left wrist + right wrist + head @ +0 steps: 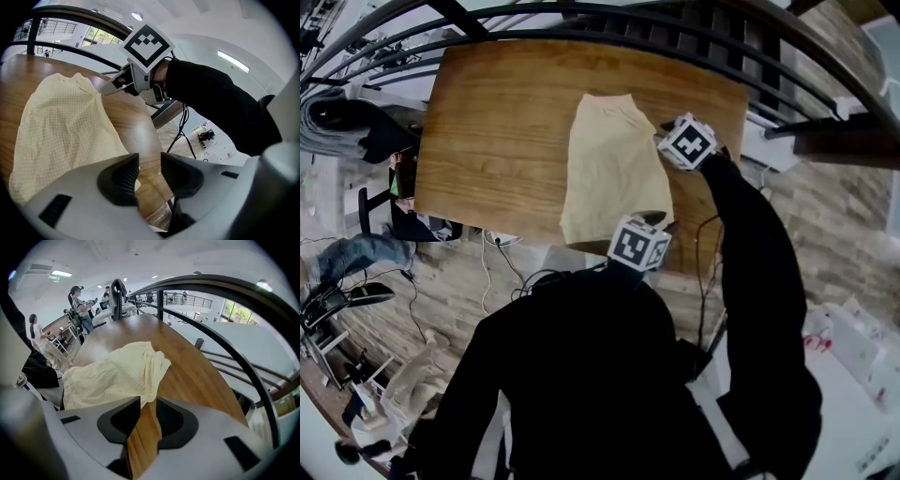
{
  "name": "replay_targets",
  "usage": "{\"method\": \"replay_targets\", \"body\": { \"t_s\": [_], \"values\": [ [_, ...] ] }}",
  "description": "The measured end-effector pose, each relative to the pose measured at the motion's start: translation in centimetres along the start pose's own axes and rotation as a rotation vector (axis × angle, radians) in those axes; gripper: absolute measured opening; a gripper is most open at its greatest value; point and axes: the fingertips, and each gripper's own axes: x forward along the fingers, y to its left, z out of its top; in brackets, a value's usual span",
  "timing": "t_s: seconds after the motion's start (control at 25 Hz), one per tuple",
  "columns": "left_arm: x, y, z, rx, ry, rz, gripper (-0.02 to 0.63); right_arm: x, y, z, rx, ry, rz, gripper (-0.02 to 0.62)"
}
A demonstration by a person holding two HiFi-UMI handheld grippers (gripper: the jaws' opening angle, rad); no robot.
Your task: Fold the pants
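Cream-yellow pants (614, 169) lie folded into a long strip on the wooden table (487, 141). My left gripper (649, 223) hangs at the strip's near right corner, by the table's front edge. In the left gripper view its jaws (150, 171) stand open over bare wood, with the pants (61, 126) just to their left. My right gripper (670, 131) sits at the strip's far right corner. Its jaws (147, 416) are open too, wood showing in the gap and the pants' (117, 376) edge just beyond them. The right gripper (112, 86) also shows in the left gripper view, tips beside the cloth.
A black curved railing (675, 19) runs behind the table. Cables (502, 272) and a power strip lie on the floor below the front edge. Chairs with clothing stand at the left (356, 131). People sit at desks far off (77, 301).
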Motion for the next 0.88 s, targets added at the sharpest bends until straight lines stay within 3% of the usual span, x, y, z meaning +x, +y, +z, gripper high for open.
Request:
{"method": "replay_targets", "body": {
  "t_s": [0.4, 0.6, 0.88],
  "values": [
    [-3.5, 3.1, 0.6, 0.063, -0.036, 0.120, 0.130, -2.3, 0.5, 2.3, 0.088, -0.144, -0.052, 0.097],
    [-6.4, 5.8, 3.4, 0.063, -0.123, 0.183, 0.129, -3.3, -0.8, 3.6, 0.114, -0.207, -0.133, 0.097],
    [-10.7, 10.1, 7.3, 0.090, -0.186, 0.259, 0.129, -2.9, -1.3, 5.2, 0.219, -0.276, -0.159, 0.097]
  ]
}}
